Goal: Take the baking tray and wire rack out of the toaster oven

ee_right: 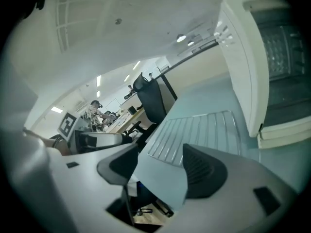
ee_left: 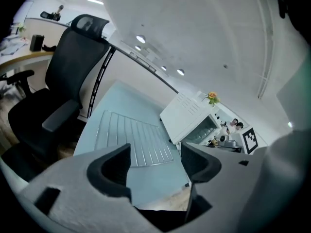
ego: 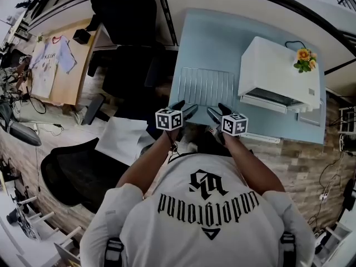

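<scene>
Pale-blue table (ego: 222, 38) bears a flat silver wire rack (ego: 207, 86) — left gripper (ego: 186, 108), right gripper (ego: 216, 110): jaws wide, empty.

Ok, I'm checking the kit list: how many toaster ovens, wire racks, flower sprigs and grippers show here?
Toaster oven: 1
Wire rack: 1
Flower sprig, on the oven: 1
Left gripper, right gripper, both open and empty: 2
Total: 5

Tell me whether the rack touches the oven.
Apart. The right gripper view shows a strip of bare table between the rack and the oven.
</scene>
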Available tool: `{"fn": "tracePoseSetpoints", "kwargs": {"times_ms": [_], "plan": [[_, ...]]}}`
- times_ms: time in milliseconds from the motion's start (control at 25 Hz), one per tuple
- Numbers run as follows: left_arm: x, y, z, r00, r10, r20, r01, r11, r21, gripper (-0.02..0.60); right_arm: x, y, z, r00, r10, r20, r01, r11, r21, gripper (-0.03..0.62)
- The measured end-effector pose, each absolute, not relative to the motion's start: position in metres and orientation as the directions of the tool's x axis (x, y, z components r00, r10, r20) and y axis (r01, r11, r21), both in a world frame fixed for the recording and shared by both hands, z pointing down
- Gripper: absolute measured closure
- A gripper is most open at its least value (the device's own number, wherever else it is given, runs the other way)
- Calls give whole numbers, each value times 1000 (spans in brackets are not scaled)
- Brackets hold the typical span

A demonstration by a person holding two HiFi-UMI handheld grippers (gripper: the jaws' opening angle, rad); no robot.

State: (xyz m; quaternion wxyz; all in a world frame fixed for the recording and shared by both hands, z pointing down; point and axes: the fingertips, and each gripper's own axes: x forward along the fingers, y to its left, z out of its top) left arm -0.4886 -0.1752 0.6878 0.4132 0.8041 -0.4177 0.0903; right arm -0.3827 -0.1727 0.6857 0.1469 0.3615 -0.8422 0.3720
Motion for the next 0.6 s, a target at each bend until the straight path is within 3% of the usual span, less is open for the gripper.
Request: {"fn": "tracePoseSetpoints", "kwargs": {"times_ms": [280,400,600], "plan": [[-484,-182,599,613,-706,355,-786,-494,373,278,-381,-181,598,-703,-611,365,-712,609,-350,377],[-483,-177,555,607,-749,266,-792,-544,275,355,-381,-177,559,-707,-640,303,-707,653,-271,408],[-484,-159,498,595,-789,151,-802,-574,165,414,-378,-159,503,-709,-676,202,-704,694,-149,477]]}}
